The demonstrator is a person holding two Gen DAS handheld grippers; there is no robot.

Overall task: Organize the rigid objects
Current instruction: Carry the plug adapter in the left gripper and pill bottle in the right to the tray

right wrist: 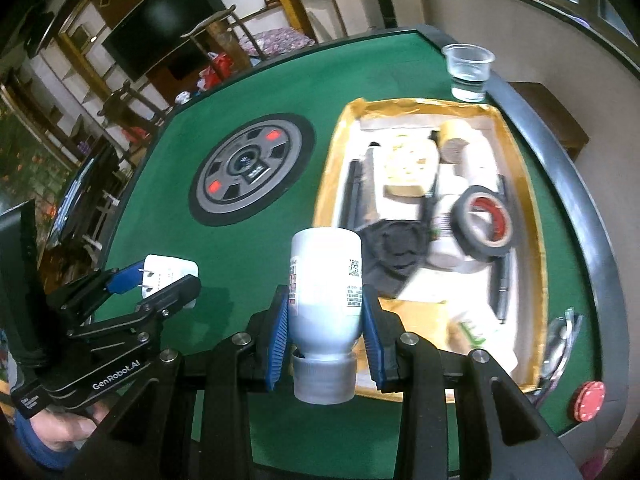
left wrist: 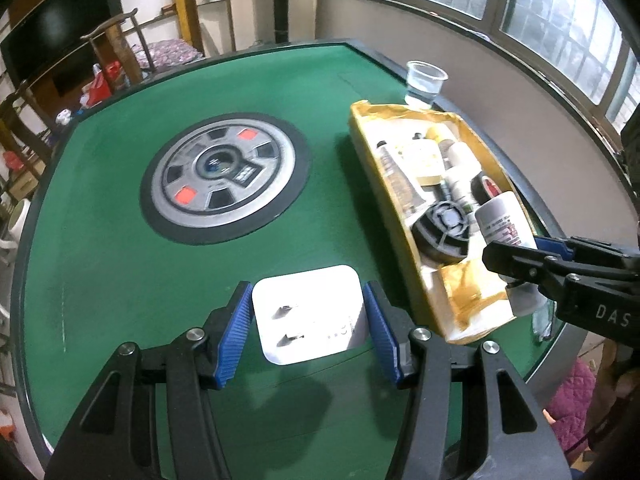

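The left gripper [left wrist: 308, 330] holds a white plug adapter [left wrist: 310, 314] between its blue pads, both pads pressing its sides, prongs facing the camera. It hangs above the green table [left wrist: 100, 280], near the table's near edge. In the right wrist view the same adapter [right wrist: 170, 276] shows in that gripper [right wrist: 160, 286] at the left.

The right gripper [right wrist: 325, 334] is clamped on a white bottle [right wrist: 326, 292], which lies along the fingers with its grey cap [right wrist: 324, 378] toward the camera and its base pointing away. The bottle sits above the near left corner of a yellow-edged tray [right wrist: 332, 168]. From the left wrist view the bottle [left wrist: 506, 220] and the gripper [left wrist: 520, 268] show over the tray's [left wrist: 404, 232] near end.

The tray stands along the table's right edge and holds a roll of black tape [right wrist: 482, 220], a black round part [right wrist: 396, 248], a pen [right wrist: 502, 284], a roll of tan tape [right wrist: 454, 136] and several tubes and bottles, blurred. A clear cup [right wrist: 468, 72] stands at the table's far right corner, just beyond the tray. A round dial plate [right wrist: 250, 170] is set in the table's middle. A red chip [right wrist: 588, 400] lies at the near right edge.
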